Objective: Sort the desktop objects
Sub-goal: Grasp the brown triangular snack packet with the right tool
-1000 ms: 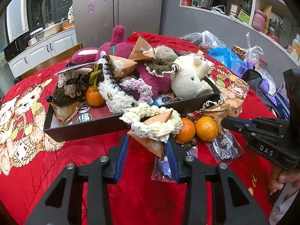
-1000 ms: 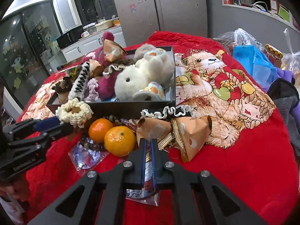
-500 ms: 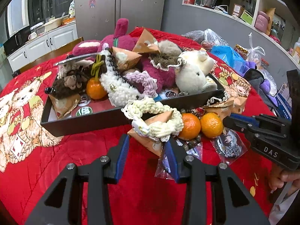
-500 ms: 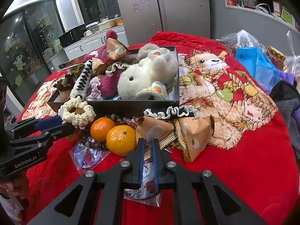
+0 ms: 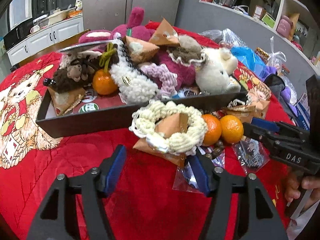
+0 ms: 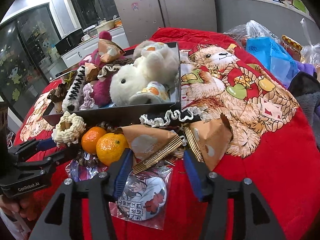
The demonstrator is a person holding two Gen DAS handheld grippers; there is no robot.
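Note:
My left gripper point(image 5: 157, 170) is low over the red cloth, its jaws opening and the pads touching nothing. Just beyond its tips lies a brown triangular packet point(image 5: 170, 126) with a cream knitted scrunchie point(image 5: 180, 140) draped over it. Two oranges point(image 5: 220, 129) rest beside it, in front of the dark tray point(image 5: 90, 122) heaped with plush toys. My right gripper point(image 6: 158, 166) is also opening, over a bagged picture badge point(image 6: 144, 198) and the ribbed edge of another brown packet point(image 6: 152, 142); nothing is gripped.
A second brown packet point(image 6: 208, 138), a black frilled scrunchie point(image 6: 172, 117) and a bead bracelet point(image 6: 86, 161) lie in front of the tray. Plastic bags and a blue bag point(image 6: 268, 54) crowd the table's right side. A hand point(image 5: 300, 188) holds the right gripper's handle.
The right gripper, shut before, has opened over the badge bag. The left gripper's jaws have spread wider, away from the packet with the scrunchie, and it has sunk slightly.

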